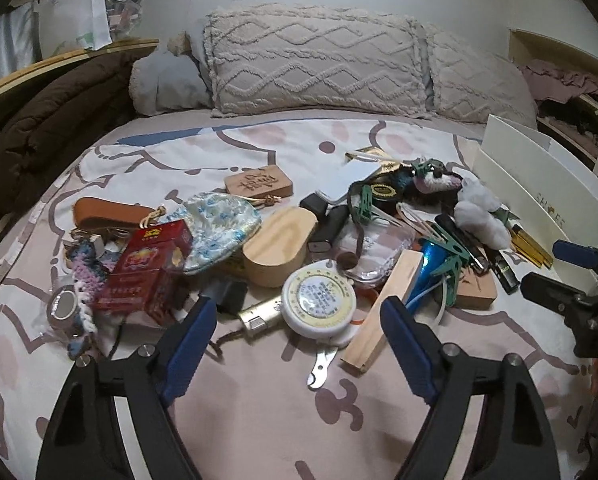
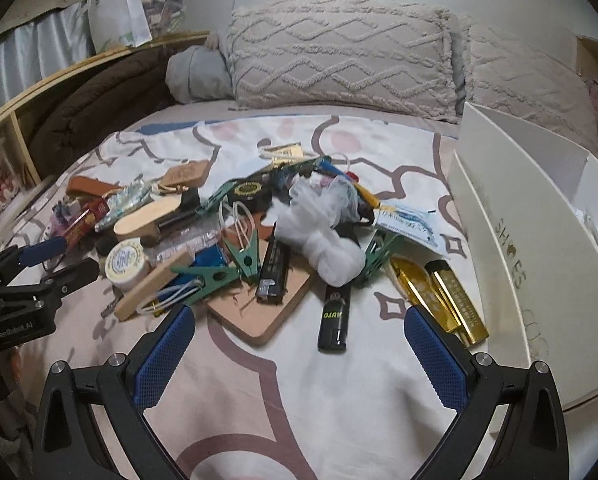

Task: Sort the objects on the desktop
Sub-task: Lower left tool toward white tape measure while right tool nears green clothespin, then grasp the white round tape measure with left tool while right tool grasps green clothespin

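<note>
While clutter [image 2: 259,248] covers bedspread [image 2: 299,380], white shoebox [image 2: 519,264] open beside

Red box [image 1: 151,264]; floral blue-white pouch [image 1: 219,232]; black lighter [image 2: 333,316]; green clips [image 2: 241,258].

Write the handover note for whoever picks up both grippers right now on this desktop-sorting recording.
Left gripper: open, empty, low over the bedspread in front of the round white tape measure.
Right gripper: open, empty, in front of the black lighter marked AUTO, near the gold bars.
Things: all still in one heap on the bedspread, including green clothes pegs, red box, oval wooden box and white gauze bundle. The white shoebox stands on the right.
Done: nothing visibly sorted yet.
Left: pick items one by one and sort them.
</note>
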`<state>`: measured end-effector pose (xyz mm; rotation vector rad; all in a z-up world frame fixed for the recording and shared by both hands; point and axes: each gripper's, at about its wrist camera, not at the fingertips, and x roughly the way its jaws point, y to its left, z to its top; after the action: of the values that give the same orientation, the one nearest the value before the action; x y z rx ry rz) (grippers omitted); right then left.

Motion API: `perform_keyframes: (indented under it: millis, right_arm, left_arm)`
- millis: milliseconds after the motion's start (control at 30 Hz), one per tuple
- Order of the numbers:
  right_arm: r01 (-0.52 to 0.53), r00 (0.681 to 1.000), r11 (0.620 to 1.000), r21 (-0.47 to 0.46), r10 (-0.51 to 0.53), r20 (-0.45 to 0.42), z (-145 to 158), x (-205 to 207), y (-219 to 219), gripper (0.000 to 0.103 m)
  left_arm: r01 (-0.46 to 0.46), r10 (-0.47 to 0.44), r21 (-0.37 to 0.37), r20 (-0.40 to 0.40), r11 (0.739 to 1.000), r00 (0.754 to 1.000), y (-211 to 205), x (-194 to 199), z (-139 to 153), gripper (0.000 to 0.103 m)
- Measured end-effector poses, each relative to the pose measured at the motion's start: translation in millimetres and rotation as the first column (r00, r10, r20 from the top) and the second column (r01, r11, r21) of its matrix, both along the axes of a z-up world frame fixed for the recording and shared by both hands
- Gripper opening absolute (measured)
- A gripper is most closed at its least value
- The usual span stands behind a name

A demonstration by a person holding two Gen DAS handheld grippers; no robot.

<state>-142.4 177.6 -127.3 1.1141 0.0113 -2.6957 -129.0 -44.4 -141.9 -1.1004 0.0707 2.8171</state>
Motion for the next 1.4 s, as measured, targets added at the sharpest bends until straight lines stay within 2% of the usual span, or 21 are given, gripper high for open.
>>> perform_keyframes:
  millis: [167,500,567,633,667,733,800,967,1133,1267,1367,1400]
  right_arm:
    - [-0.018,1.000,1.000,-0.020,0.018,0.017,-2.6,0.2,-3.9,0.103]
    - [-0.044,0.999,0.998,-0.046,0.044,-0.001,-1.7,4.8,-12.3,0.103]
    - [-0.049,0.999,0.996,-0.077,0.049,-0.003,-1.4,5.5,-12.4,0.103]
    - [-0.094,0.995,0.985,-0.147,0.096,0.006,-0.3,6.1,-14.3,0.088]
    - [-0.113,0.993,0.976,-0.186,0.118,0.018,-0.5,5.0,-15.0,0.077]
    - [-0.141,0.986,0.957,-0.255,0.158,0.049,-2.6,1.5,-18.0,0.068]
    - [-0.159,0.981,0.947,-0.280,0.185,0.067,-5.2,-0.5,-25.8,0.053]
    - [-0.168,0.967,0.924,-0.344,0.223,0.125,-14.9,-5.1,-42.3,0.042]
    - [-0.113,0.952,0.878,-0.464,0.230,0.204,-29.9,-12.8,-44.4,0.042]
    - [-0.060,0.950,0.863,-0.503,0.203,0.236,-39.5,-18.2,-39.5,0.042]
    - [-0.014,0.947,0.823,-0.568,0.193,0.256,-49.7,-23.1,-32.9,0.041]
    - [-0.004,0.945,0.804,-0.594,0.197,0.261,-52.6,-24.9,-31.8,0.035]
  left_arm:
    - [0.011,-0.011,-0.008,0.019,1.000,1.000,5.9,-4.9,-7.7,0.078]
    - [0.019,-0.018,-0.024,0.046,1.000,0.999,13.8,-13.4,-20.4,0.078]
    - [0.017,-0.016,-0.026,0.053,1.000,0.998,14.3,-14.6,-22.3,0.078]
    - [0.016,-0.015,-0.020,0.059,1.000,0.998,13.3,-16.1,-23.2,0.078]
    - [0.015,-0.014,-0.018,0.060,1.000,0.998,13.3,-16.6,-23.8,0.078]
    - [0.011,-0.010,-0.016,0.066,1.000,0.998,12.7,-17.9,-25.1,0.078]
    - [0.010,-0.009,-0.016,0.070,1.000,0.997,12.6,-18.7,-26.6,0.072]
    - [0.001,0.000,-0.013,0.073,1.000,0.997,11.9,-19.8,-27.9,0.071]
    - [-0.007,0.008,-0.021,0.067,1.000,0.998,10.6,-19.1,-28.6,0.071]
    - [-0.009,0.011,-0.023,0.065,1.000,0.998,10.6,-19.6,-29.2,0.071]
    - [-0.008,0.010,-0.025,0.065,1.000,0.998,10.8,-19.9,-29.5,0.071]
    - [-0.008,0.009,-0.025,0.065,1.000,0.998,10.9,-19.9,-29.4,0.071]
